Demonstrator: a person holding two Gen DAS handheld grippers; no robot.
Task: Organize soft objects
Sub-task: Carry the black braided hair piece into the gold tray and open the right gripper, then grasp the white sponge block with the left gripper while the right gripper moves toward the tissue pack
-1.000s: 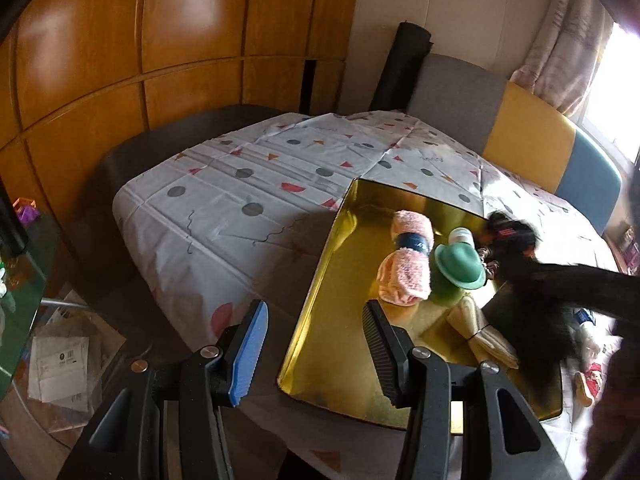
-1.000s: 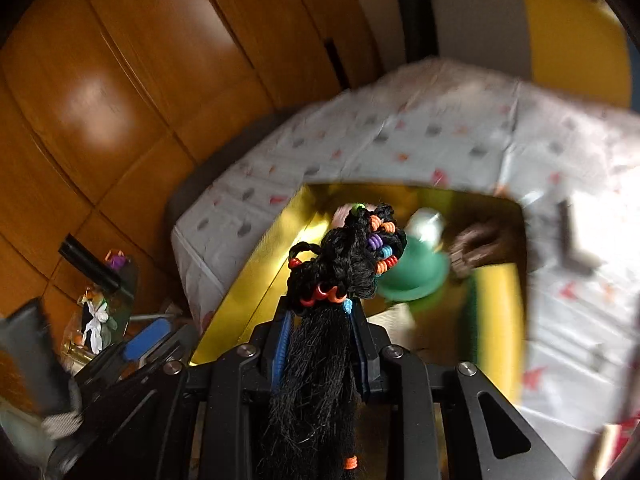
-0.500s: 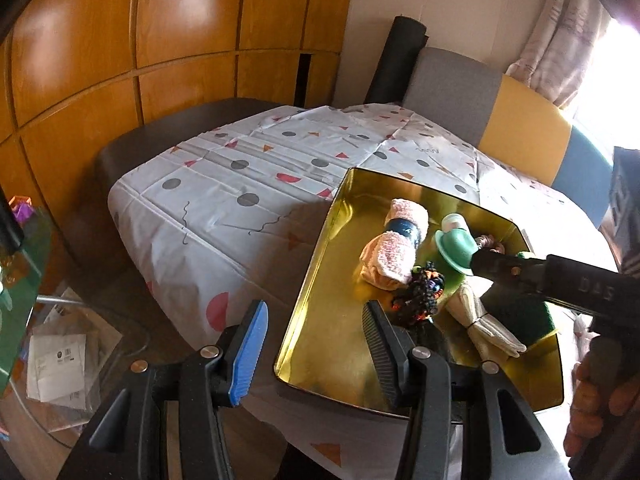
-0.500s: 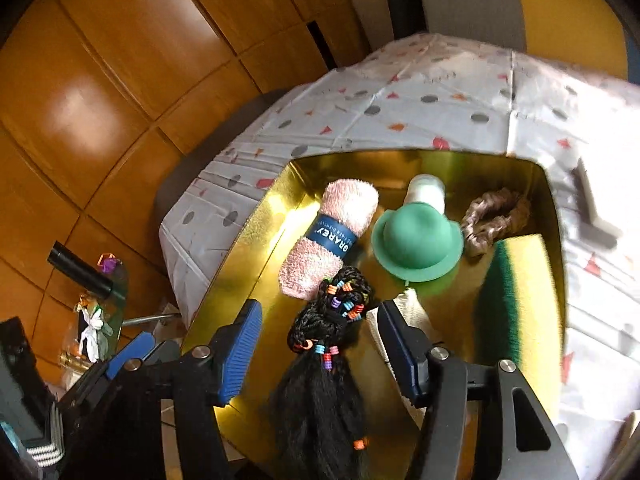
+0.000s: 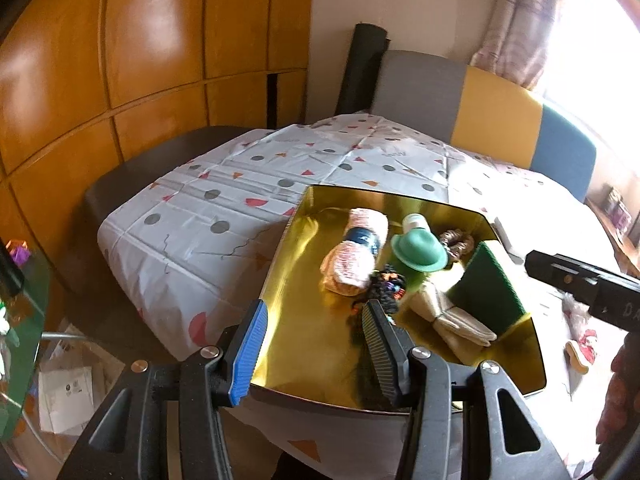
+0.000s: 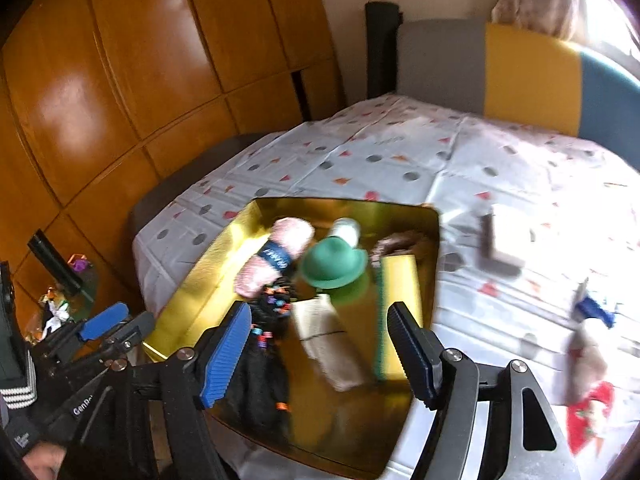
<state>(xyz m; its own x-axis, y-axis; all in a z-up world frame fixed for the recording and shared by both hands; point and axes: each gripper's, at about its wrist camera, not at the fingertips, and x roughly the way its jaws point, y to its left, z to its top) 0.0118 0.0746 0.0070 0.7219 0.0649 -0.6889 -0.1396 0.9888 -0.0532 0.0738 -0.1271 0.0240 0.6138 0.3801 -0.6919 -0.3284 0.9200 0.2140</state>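
The right gripper (image 6: 320, 344) hangs over the near end of the tray (image 5: 304, 344) with its jaws opening and nothing pinched; the black wig (image 6: 260, 372) lies in the tray just under its blue pad. The left gripper (image 5: 316, 344) is spread wide too, empty, poised above the tray's near left corner.

The gold tray sits on the dotted tablecloth (image 5: 224, 216) and holds all the gathered soft things. A pink rolled towel (image 5: 356, 256) with a dark band lies toward the far left. Beside it stands a green hat (image 5: 418, 248) with a white cap (image 5: 416, 222) just behind it. A brown scrunchie (image 5: 456, 240) sits at the far right, next to a sponge (image 5: 486, 288) that is green on one face and yellow on the other. A beige tied cloth (image 5: 452, 316) lies in the middle, between the wig and the sponge. The wig's beaded top (image 5: 388, 284) touches the towel's near end.

In the left view, the left gripper's dark finger covers most of the wig's length. The right view is blurred: out on the cloth to the right a pale box (image 6: 508, 240), something blue and white (image 6: 592, 312) and a red-and-white piece (image 6: 592, 412) are too smeared to name. The tray's near edge is cut off behind the gripper frames.
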